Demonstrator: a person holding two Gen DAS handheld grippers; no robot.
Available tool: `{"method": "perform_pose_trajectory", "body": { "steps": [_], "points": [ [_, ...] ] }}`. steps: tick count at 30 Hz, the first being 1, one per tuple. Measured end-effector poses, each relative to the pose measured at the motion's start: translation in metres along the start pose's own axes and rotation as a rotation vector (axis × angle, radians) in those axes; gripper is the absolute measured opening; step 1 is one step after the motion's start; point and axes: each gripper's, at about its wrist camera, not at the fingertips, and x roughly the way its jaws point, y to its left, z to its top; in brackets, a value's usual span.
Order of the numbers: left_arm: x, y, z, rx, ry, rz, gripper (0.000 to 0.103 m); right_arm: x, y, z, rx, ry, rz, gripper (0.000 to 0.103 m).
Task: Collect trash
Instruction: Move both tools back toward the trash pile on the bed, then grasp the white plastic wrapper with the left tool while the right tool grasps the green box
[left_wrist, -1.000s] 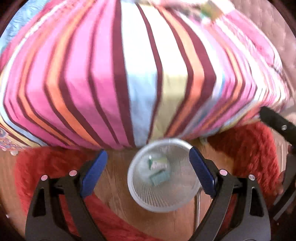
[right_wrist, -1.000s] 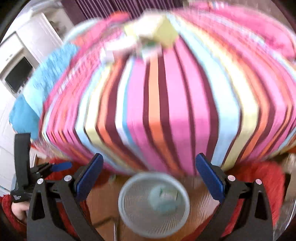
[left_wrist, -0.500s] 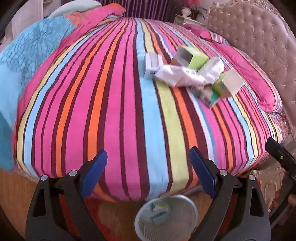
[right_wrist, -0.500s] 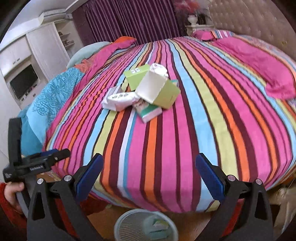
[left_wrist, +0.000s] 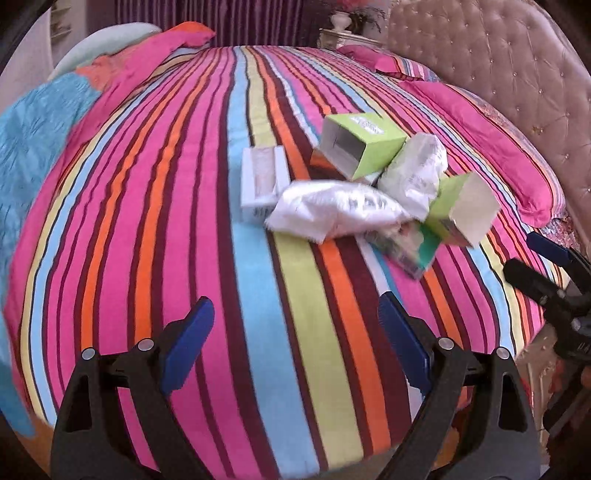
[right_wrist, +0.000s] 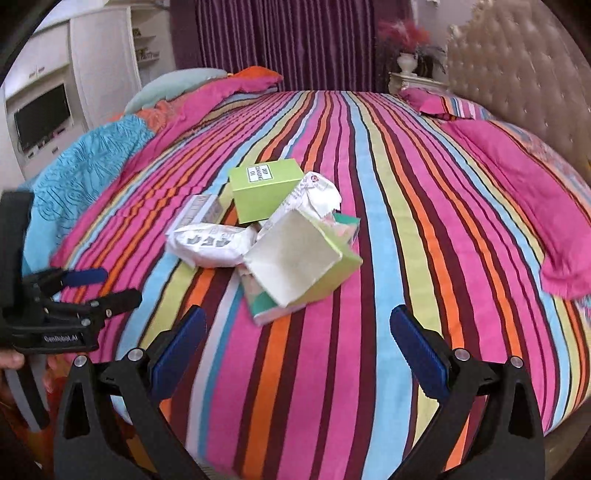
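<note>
A heap of trash lies on the striped bedspread (left_wrist: 258, 295) (right_wrist: 388, 258). In it are a green carton (left_wrist: 364, 146) (right_wrist: 264, 188), a second open green carton (left_wrist: 461, 210) (right_wrist: 301, 258), a crumpled white bag (left_wrist: 332, 210) (right_wrist: 212, 240), another white wrapper (left_wrist: 415, 170) (right_wrist: 314, 194), a small white box (left_wrist: 260, 181) (right_wrist: 199, 210) and a teal packet (left_wrist: 410, 251) (right_wrist: 269, 306). My left gripper (left_wrist: 297, 330) hovers over the bed's near part, open and empty. My right gripper (right_wrist: 295, 341) is open too, just short of the heap.
A pink pillow (right_wrist: 535, 206) (left_wrist: 491, 147) lies at the right by the tufted headboard (left_wrist: 498, 74) (right_wrist: 517, 85). A blue blanket (left_wrist: 29, 147) (right_wrist: 77, 170) covers the bed's left side. Purple curtains (right_wrist: 288, 44) hang behind.
Both grippers rose from above the mesh bin on the floor and came over the bed. The bin has dropped out of view and the trash heap now lies ahead.
</note>
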Motion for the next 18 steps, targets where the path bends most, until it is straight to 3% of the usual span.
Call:
{"method": "perform_pose_trajectory", "body": {
  "steps": [5,11,18],
  "points": [
    [0.022,-0.014,0.025,0.087,0.004,0.016,0.088,0.021,-0.001,0.012,-0.071,0.032,-0.018,0.095],
    [0.046,-0.034,0.039,0.262,0.008,0.071,0.088,0.038,0.006,0.018,-0.201,0.059,-0.033,0.095],
    [0.07,-0.049,0.052,0.394,0.002,0.12,0.088,0.059,-0.002,0.027,-0.191,0.085,-0.038,0.095]
  ]
}}
